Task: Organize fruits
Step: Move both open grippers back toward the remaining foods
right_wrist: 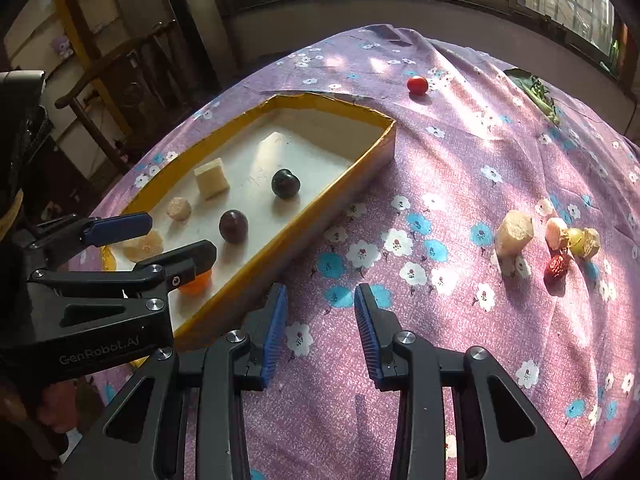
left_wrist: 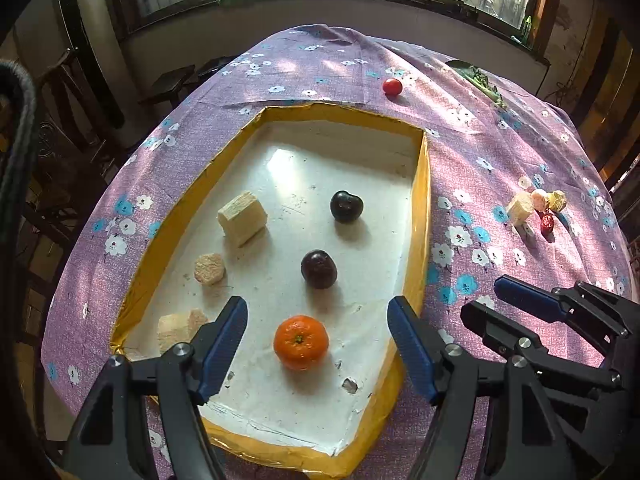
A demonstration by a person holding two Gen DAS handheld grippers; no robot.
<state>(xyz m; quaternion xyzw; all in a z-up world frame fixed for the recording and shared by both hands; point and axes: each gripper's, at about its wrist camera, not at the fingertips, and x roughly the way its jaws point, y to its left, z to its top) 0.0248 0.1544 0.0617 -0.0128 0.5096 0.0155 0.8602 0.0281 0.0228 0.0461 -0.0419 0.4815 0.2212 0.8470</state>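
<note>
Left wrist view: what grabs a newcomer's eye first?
The orange, bright against the white floor of the yellow-rimmed tray, sits between the open fingers of the left gripper. Behind it in the tray lie two dark plums and pale snack pieces. A lone red tomato sits far off on the purple floral cloth.

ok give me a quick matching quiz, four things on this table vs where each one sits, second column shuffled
Things:
1. orange
2. tomato
3. red date
4. left tool

Places:
A. on the cloth beyond the tray
B. open, over the tray's near end
C. in the tray, nearest the camera
D. on the cloth, in the cluster right of the tray

Pairs: 1-C, 2-A, 3-D, 4-B
</note>
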